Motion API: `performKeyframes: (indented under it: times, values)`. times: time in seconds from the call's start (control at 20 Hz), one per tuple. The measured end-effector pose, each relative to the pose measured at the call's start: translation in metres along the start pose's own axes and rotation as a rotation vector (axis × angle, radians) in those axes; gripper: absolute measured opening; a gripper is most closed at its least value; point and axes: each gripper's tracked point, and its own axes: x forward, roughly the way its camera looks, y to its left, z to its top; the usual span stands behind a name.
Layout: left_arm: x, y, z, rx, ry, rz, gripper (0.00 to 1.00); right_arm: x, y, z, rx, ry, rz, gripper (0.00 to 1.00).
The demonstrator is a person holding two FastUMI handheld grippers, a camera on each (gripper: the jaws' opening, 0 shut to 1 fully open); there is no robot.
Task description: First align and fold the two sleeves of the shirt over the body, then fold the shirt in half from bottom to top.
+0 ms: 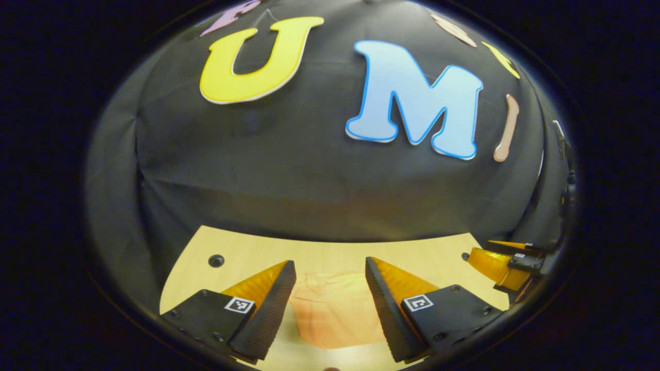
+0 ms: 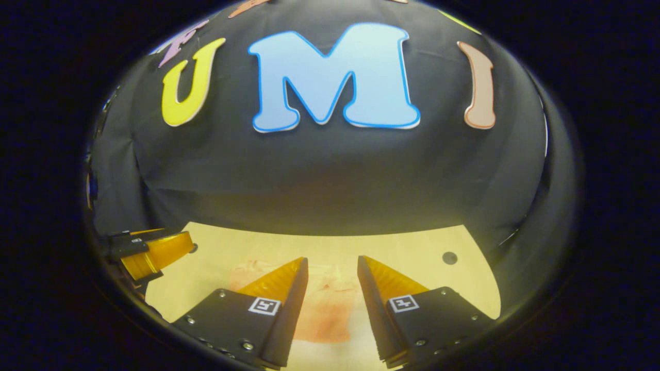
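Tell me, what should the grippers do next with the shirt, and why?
Probably lower both toward the shirt to catch a sleeve. The left hand-held gripper and the right hand-held gripper are both open, holding nothing, and hang above the shirt on the table. Which part is a sleeve is too blurred to tell, so a closer look comes first.

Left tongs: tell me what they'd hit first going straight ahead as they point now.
Probably the shirt, lying on the table between the open left tongs. Beyond it, bare tabletop and then the booth wall; depth is hard to judge.
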Motion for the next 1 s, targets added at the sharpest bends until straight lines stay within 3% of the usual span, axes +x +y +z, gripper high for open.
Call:
performKeyframes:
  times: [0.3, 0.55, 1.0]
  values:
    - [-0.113, -0.021, 0.034, 0.054, -0.129, -0.031, 0.87, -0.102, 0.012, 0.041, -0.022, -0.132, 0.019, 0.62]
    - [-0.184, -0.032, 0.051, 0.075, -0.231, -0.031, 0.89, -0.159, 0.02, 0.052, -0.023, -0.225, 0.025, 0.62]
    - [-0.255, -0.025, 0.033, 0.108, -0.302, 0.008, 0.87, -0.224, 0.038, 0.038, -0.036, -0.357, 0.011, 0.62]
